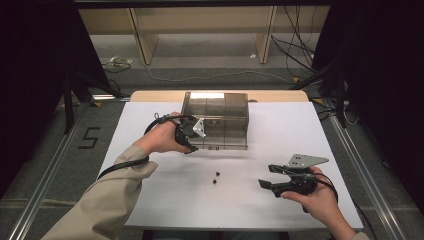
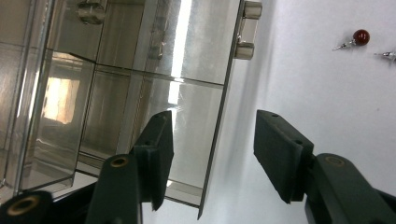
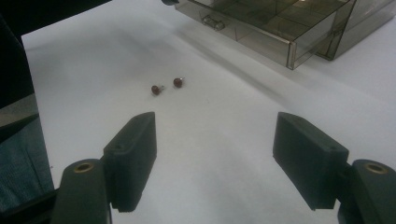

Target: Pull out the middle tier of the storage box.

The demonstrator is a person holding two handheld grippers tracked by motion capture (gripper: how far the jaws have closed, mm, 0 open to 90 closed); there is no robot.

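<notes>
Right gripper (image 3: 215, 158) released, empty, nearer to earrings (image 3: 167, 86) lying straight ahead on surface (image 3: 224, 116). Left gripper (image 2: 212, 154) released, straddling drawer front (image 2: 219, 140) of organizer box (image 1: 216, 120).

Left gripper (image 1: 192, 136) at smoky drawer box (image 1: 220, 117), two studs (image 1: 216, 177) nearby

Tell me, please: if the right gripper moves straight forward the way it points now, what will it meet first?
Probably the two red earrings on the white table; the right gripper, jaws open, points roughly at them. The drawer box lies farther off.
</notes>
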